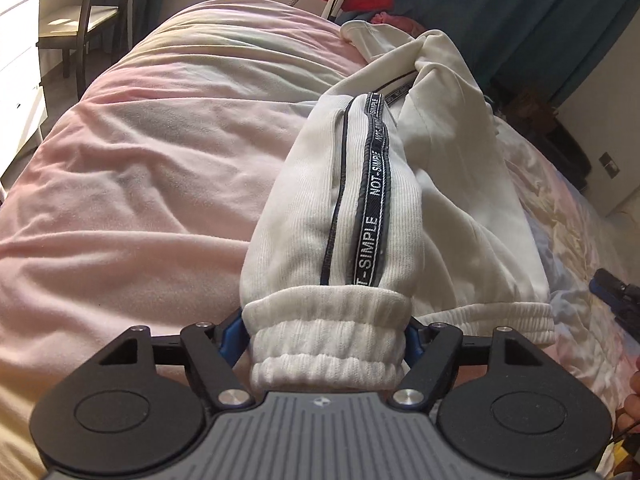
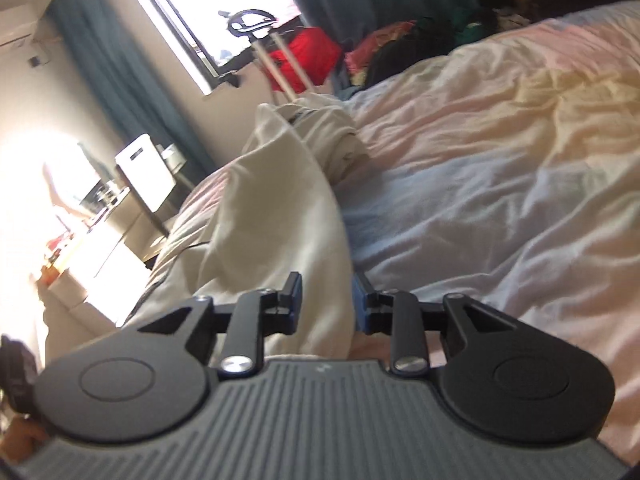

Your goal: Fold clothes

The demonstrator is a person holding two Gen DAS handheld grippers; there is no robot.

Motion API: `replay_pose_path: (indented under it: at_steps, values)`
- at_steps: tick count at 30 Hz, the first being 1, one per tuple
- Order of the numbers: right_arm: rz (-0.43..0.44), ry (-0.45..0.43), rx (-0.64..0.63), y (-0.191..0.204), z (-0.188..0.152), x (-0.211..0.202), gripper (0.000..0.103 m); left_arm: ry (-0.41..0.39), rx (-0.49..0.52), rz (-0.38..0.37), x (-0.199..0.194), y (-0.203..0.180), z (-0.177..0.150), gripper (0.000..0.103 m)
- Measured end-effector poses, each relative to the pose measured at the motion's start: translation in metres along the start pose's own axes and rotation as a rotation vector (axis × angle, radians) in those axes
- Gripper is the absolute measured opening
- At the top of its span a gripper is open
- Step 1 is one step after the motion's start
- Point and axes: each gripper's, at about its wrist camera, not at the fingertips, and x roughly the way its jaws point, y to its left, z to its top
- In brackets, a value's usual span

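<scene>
Here the left gripper (image 1: 326,334) stands wide open, and the ribbed cuff (image 1: 326,344) of the white trousers (image 1: 360,200) on the bed (image 1: 140,180) lies between its fingers, not pinched. The right gripper (image 2: 327,306) is half open around a cloth edge, not clamped. Both should, I think, close fully on the cuffs before lifting, so the legs stay aligned.

The trousers (image 1: 400,200) lie stretched lengthwise on the bed (image 1: 160,184), toward its right side in the left wrist view. Their near cuff (image 1: 326,336) sits between the fingers (image 1: 230,332) of the left gripper (image 1: 326,340). The right gripper (image 2: 327,308) has a fold of the trousers (image 2: 280,216) between its fingers (image 2: 295,300). Beyond the bed's far end stands a suitcase (image 2: 308,56), below a window (image 2: 224,8).
</scene>
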Motion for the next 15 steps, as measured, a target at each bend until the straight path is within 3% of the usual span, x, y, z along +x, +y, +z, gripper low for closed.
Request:
replay_pose_path:
  at_steps: [1,5,7,11,15]
  values:
    - [-0.015,0.006,0.050,-0.010,-0.003,0.007,0.035,-0.012,-0.044,-0.015,-0.001,0.006,0.001,0.063]
    - [0.083,0.107,0.241,-0.032,-0.016,0.035,0.035,-0.060,-0.218,-0.074,-0.007,0.032,0.006,0.038]
    - [0.114,0.122,0.249,-0.028,-0.023,0.041,0.038,-0.084,-0.305,-0.104,-0.009,0.045,0.008,0.033]
    - [0.141,0.144,0.210,-0.014,-0.034,0.050,0.064,-0.109,-0.413,-0.084,-0.007,0.065,0.011,0.030]
    - [0.187,0.189,0.212,-0.006,-0.045,0.062,0.068,-0.128,-0.496,-0.054,-0.003,0.083,0.013,0.030]
